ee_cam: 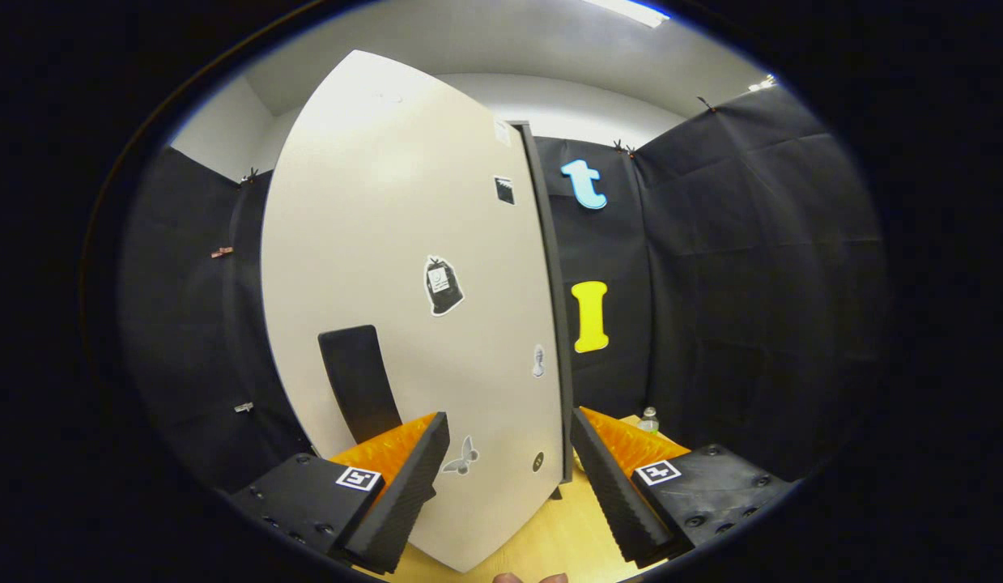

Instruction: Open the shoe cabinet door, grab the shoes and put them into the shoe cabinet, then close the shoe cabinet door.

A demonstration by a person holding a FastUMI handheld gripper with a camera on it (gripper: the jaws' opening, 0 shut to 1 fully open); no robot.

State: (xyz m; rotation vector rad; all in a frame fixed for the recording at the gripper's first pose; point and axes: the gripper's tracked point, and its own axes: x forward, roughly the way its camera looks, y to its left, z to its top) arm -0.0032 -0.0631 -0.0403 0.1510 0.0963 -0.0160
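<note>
Jaws spread wide, gripping nothing; cabinet door stands between and just ahead, its dark edge by the right jaw.

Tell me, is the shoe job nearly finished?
Hard to say. The cream cabinet door with its black handle stands just ahead of the open fingers, which hold nothing. I cannot tell whether the door is shut or ajar. A small bottle sits beyond on the wooden floor.
</note>
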